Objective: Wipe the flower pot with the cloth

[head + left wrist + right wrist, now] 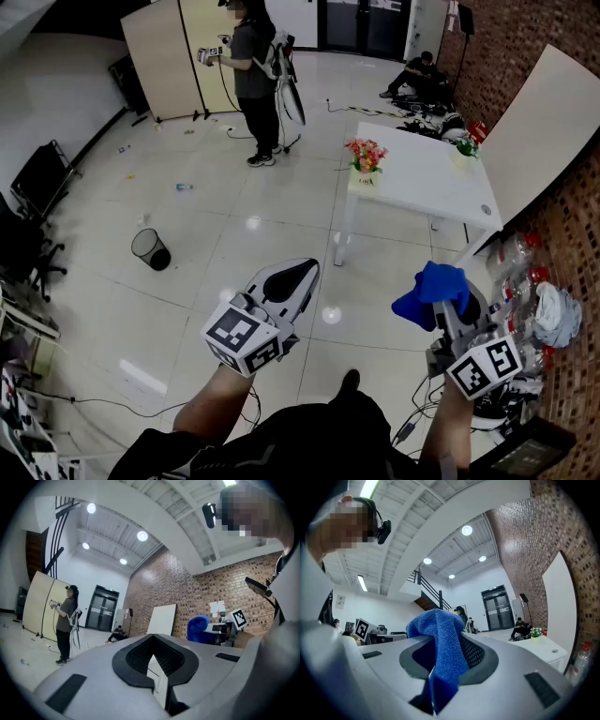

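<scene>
The flower pot (366, 175) is shown on the bench (422, 183) corner by the head view, while closer up the cloth (436, 625) is seen pinched in the right gripper (443, 665) — the left gripper (153, 656) pressed together, empty.

Fuzzy blue cloth (443, 644), glossy floor (216, 253)

– How many grippers do we see?
– Two: the left gripper (305, 272) and the right gripper (452, 292).
– And pots?
– We count two: a pink flower pot (366, 167) and a green plant pot (465, 152). We count one white table (422, 183), one blue cloth (427, 295), one black bin (150, 249), and two people: a standing person (255, 75) and a sitting person (417, 75).
</scene>
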{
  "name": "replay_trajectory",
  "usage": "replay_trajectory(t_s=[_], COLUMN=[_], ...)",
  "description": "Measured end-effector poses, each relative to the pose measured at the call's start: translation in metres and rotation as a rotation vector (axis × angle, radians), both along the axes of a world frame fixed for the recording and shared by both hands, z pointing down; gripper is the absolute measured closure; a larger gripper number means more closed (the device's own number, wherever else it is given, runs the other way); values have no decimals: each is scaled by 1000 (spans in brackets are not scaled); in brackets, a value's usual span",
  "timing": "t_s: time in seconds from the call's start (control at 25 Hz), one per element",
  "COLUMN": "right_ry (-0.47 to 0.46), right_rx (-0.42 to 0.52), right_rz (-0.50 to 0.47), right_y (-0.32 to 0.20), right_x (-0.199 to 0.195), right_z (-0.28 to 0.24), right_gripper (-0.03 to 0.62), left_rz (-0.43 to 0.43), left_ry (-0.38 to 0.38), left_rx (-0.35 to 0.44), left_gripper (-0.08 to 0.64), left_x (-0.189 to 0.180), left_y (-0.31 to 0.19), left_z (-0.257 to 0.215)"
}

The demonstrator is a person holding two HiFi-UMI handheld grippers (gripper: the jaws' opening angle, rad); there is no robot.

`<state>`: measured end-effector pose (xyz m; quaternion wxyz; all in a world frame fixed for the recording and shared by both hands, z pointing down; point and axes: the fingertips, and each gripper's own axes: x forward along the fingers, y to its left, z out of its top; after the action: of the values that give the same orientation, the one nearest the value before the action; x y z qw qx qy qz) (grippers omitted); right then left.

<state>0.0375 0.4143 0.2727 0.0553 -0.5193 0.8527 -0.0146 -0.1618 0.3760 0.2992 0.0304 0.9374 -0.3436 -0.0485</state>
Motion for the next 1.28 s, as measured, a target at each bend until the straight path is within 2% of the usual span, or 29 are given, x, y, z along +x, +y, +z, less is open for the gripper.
replay_trajectory(t_s=[0.32,0.68,0.88,1.28], right_ry=[-14,-5,-25,-25], right_rx=[-5,-5,-30,-31], right_rz=[-36,-98,-114,-47], right_y=[-94,-201,-247,-360], right_x=[50,104,110,100], right_z=[1,-5,7,14], right_gripper=[494,494,494,494], left_rz=[-17,-76,-65,20], left_ry=[6,5,-30,-47], left_rx=[1,-9,-26,-9], left_gripper=[555,555,555,555], left_x=[50,100,110,105], left_y=[-89,-187,-233,-353], left_z=[-1,-5,6,22])
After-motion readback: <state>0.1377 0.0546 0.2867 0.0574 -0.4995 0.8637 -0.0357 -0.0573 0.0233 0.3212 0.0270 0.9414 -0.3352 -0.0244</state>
